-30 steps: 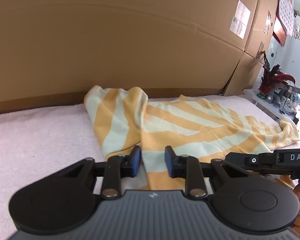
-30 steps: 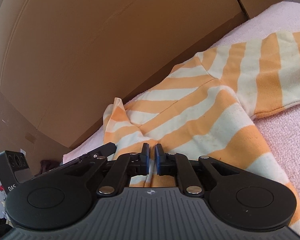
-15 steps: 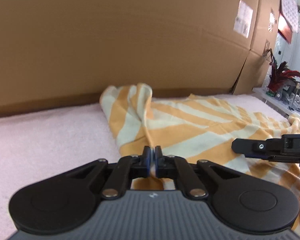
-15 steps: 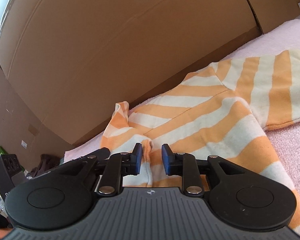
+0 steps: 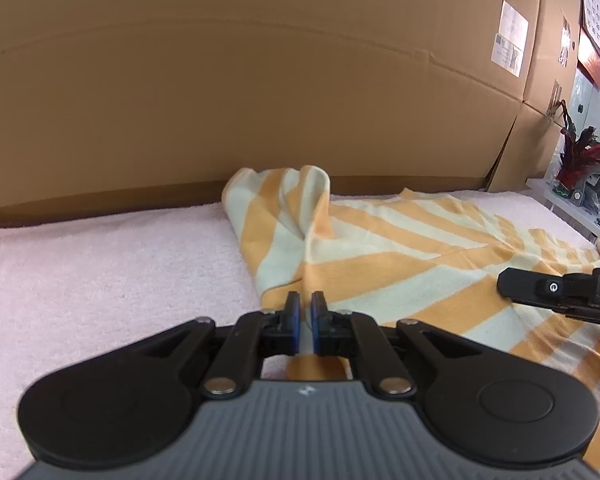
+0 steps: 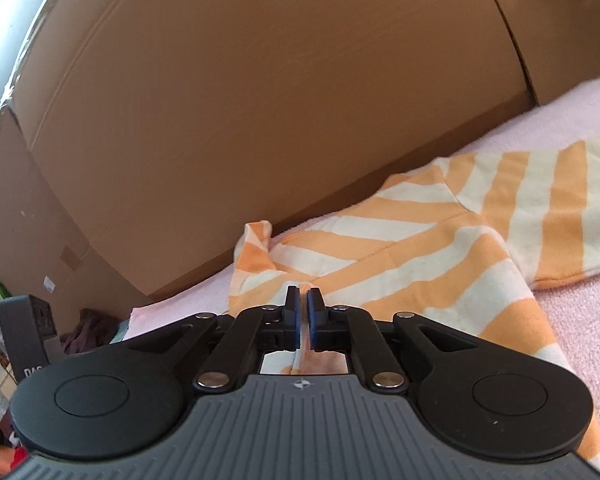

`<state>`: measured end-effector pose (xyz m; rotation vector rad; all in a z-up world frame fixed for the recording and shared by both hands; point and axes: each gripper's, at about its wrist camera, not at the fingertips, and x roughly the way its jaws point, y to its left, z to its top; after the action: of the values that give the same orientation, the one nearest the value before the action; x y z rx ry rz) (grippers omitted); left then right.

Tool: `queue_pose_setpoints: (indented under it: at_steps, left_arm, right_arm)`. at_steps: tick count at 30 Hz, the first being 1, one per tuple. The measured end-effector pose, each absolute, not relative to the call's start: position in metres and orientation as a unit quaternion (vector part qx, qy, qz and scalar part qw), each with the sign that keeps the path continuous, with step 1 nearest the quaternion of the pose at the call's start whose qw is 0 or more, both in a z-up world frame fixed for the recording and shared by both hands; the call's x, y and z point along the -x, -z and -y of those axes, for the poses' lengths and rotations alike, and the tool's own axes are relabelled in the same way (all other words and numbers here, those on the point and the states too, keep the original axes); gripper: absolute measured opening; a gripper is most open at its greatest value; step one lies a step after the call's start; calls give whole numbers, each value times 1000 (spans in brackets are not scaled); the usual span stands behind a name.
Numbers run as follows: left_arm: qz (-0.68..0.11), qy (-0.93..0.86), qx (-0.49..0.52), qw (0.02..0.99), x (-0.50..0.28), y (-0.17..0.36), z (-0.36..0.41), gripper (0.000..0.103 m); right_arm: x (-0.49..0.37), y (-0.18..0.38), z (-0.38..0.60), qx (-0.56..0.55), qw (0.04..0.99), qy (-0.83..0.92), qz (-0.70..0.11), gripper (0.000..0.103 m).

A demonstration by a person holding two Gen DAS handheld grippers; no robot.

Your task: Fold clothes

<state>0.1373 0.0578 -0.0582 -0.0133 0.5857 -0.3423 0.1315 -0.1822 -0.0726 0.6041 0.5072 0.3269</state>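
An orange and cream striped garment (image 5: 400,256) lies spread on a pink towel surface (image 5: 100,280), with a bunched fold standing up at its far left corner (image 5: 300,200). My left gripper (image 5: 306,308) is shut on the garment's near edge, cloth pinched between the blue pads. My right gripper (image 6: 304,308) is shut on a fold of the same garment (image 6: 440,248). The right gripper's body shows at the right in the left wrist view (image 5: 560,292).
A tall cardboard wall (image 5: 260,100) stands right behind the towel surface. A red plant and clutter on a white shelf (image 5: 580,176) sit at far right. The left gripper's body (image 6: 28,320) and dark items are at the left.
My left gripper closed on the garment's edge. My right gripper opened half a second ago and has closed on the cloth again.
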Motion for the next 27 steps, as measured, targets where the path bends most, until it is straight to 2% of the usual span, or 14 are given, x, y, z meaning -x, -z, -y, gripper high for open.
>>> queue_pose_setpoints:
  at_steps: [3,6,9,11,15,17,20,21,22,23,25,27]
  left_arm:
    - [-288,171,4,942,-138,58,-57,7]
    - [-287,176,0,942,-137,59,-55,10]
    - [-286,186,-1,940,-136,59,-54,22]
    - [-287,192,-2,939,-136,59,-54,30]
    - [-290,198,0,936,-138,59,-55,33]
    - [-292,201,2,935,-139,59,-55,35]
    - [-292,203,-2,935,-139,59,-53,36]
    - [-291,205,-5,935,-138,58,-53,36]
    - [-290,207,-7,934,-137,58,-52,36]
    - [-289,210,-9,934,-136,58,-52,35]
    - [-285,219,-16,933,-134,57,-49,32]
    - [-281,223,-27,933,-133,57,-44,28]
  right_arm:
    - [-125,70,194,-309,916,-126,-223,11]
    - [-128,54,184,-287,914,-179,-223,11]
    - [-151,38,146,-213,914,-202,-279,11]
    - [-169,33,124,-165,920,-198,-294,19]
    - [-206,37,93,-74,939,-187,-279,27]
    - [-224,41,91,-88,936,-194,-279,41]
    - [-247,46,93,-143,923,-212,-289,43]
    - [-252,47,92,-157,918,-217,-293,43]
    - [-256,49,89,-155,916,-216,-302,33]
    - [-261,52,85,-148,914,-213,-312,17]
    - [-260,53,81,-122,928,-173,-308,9]
    - [-256,51,74,-96,943,-123,-294,8]
